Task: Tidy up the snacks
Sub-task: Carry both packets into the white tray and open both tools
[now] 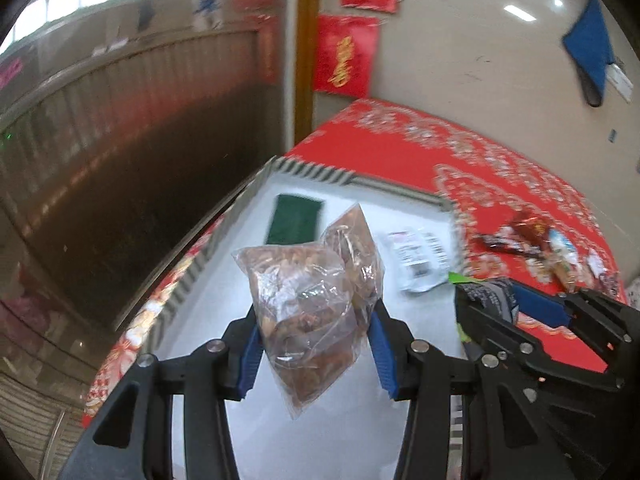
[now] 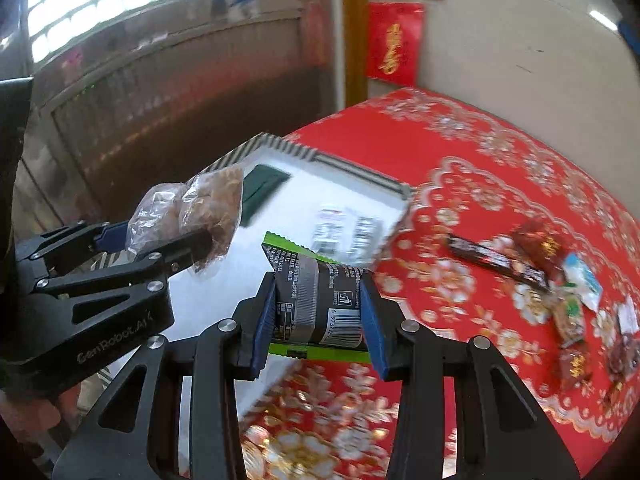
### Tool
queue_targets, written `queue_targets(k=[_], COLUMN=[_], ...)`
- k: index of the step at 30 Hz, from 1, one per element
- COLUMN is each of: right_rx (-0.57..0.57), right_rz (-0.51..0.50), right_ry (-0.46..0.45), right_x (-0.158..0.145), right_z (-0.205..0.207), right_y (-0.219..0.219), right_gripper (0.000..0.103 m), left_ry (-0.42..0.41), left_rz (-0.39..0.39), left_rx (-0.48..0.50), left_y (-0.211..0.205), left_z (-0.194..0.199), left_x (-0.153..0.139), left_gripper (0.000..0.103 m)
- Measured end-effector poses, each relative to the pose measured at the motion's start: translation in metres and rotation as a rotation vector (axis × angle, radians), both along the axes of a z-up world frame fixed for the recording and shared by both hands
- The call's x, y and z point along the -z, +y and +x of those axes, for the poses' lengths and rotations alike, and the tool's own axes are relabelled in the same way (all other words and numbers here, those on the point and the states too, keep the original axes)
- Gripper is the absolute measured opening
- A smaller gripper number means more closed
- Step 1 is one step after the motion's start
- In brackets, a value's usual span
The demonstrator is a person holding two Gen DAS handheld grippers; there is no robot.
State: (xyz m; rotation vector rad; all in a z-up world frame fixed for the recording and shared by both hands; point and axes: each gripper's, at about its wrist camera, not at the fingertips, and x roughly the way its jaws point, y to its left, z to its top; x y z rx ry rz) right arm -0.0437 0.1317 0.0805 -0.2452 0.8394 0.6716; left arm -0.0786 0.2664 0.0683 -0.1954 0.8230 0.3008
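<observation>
My left gripper point(image 1: 316, 344) is shut on a clear bag of brown snacks point(image 1: 308, 300) and holds it above the white tray point(image 1: 224, 248). The bag also shows in the right wrist view point(image 2: 200, 216), in the left gripper point(image 2: 160, 240). My right gripper point(image 2: 318, 320) is shut on a black and green snack packet point(image 2: 316, 300) over the tray's near right edge point(image 2: 396, 216); it shows at the right of the left wrist view point(image 1: 516, 304). A dark green packet point(image 1: 294, 220) and a white packet point(image 1: 420, 256) lie in the tray.
The tray sits on a red flowered tablecloth point(image 2: 460, 152). Several loose snacks lie at the table's right: a long dark bar point(image 2: 496, 264), red packets point(image 2: 538, 244) and small pale packets point(image 2: 582, 280). A wall with red posters point(image 2: 394, 44) stands behind.
</observation>
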Motion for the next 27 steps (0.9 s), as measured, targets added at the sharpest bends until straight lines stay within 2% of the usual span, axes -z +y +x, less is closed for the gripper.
queue_targets(k=[9, 18, 22, 24, 26, 27], right_rx=[-0.075, -0.117, -0.130, -0.131, -0.135, -0.137], right_rz=[-0.058, -0.102, -0.097, -0.089, -0.088, -0.090], right_ry=[0.039, 0.076, 0.110, 0.109, 0.117, 0.124], right_x=[0.023, 0.040, 0.046, 0.047, 0.048, 0.048], right_z=[-0.004, -0.008, -0.008, -0.009, -0.010, -0.011], right_y=[0.037, 0.054, 0.056, 0.057, 0.056, 0.055], right_gripper=[0.039, 0.039, 0.039, 0.042, 0.042, 0.042], left_ry=[0.058, 0.091, 0.104, 0.108, 0.107, 0.104], left_rz=[-0.022, -0.035, -0.044, -0.039, -0.047, -0.054], left_rx=[-0.055, -0.057, -0.066, -0.078, -0.091, -0.097], left_y=[0.031, 0.034, 0.036, 0.036, 0.039, 0.040], left_z=[-0.008, -0.006, -0.007, -0.007, -0.007, -0.007], left_x=[0.027, 0.038, 0.042, 0.043, 0.043, 0.042], left_gripper=[0.050, 0.050, 0.054, 0.058, 0.069, 0.079])
